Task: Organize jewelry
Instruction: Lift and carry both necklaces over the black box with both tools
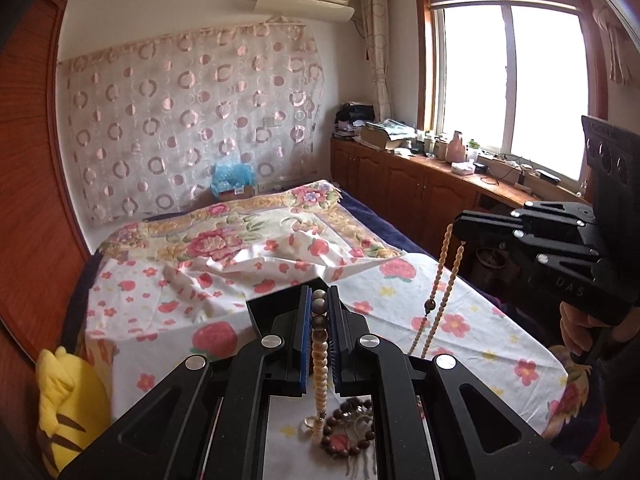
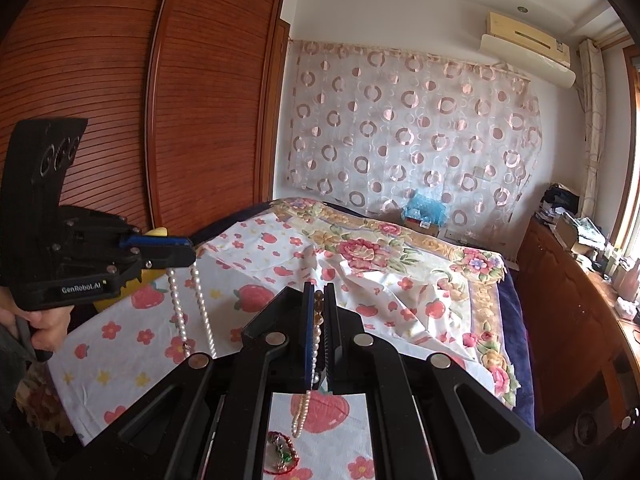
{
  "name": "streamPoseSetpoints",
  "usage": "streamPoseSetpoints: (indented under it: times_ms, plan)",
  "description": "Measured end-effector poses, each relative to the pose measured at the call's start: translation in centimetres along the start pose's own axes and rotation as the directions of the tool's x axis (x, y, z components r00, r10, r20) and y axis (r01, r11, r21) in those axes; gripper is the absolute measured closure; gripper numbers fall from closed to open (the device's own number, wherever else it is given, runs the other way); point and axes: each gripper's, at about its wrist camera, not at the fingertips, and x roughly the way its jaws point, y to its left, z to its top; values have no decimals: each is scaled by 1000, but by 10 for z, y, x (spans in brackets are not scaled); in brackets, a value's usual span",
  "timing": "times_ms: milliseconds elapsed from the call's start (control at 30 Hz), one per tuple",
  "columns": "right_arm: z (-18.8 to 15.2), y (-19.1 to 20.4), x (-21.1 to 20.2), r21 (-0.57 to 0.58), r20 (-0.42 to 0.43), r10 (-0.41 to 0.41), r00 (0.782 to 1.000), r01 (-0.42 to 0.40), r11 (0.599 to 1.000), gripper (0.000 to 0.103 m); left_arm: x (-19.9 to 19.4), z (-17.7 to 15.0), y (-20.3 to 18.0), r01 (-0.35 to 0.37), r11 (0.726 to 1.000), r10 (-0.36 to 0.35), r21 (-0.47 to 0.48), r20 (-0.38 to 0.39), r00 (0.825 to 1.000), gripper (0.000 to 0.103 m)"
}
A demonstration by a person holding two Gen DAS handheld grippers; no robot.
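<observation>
A long cream bead necklace with a few brown beads is held up over the bed by both grippers. My left gripper is shut on one part of it; strands hang down from it in the right wrist view. My right gripper is shut on another part of the necklace; in the left wrist view it holds a hanging loop. A dark brown bead bracelet lies on the sheet below my left gripper. A red and green bracelet lies below my right gripper.
The bed has a strawberry-print sheet and a floral blanket. A black box sits partly hidden behind my left gripper. A yellow plush toy is at the bed's left. A wooden wardrobe and a cluttered cabinet flank the bed.
</observation>
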Motion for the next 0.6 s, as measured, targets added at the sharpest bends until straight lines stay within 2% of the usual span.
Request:
streamPoseSetpoints:
  times_ms: [267, 600]
  plan:
    - [18, -12, 23, 9, 10, 17, 1000, -17, 1000, 98, 2, 32, 8, -14, 1000, 13, 9, 39, 999, 96]
    - [50, -25, 43, 0, 54, 34, 998, -34, 999, 98, 27, 68, 24, -32, 999, 31, 8, 66, 997, 96]
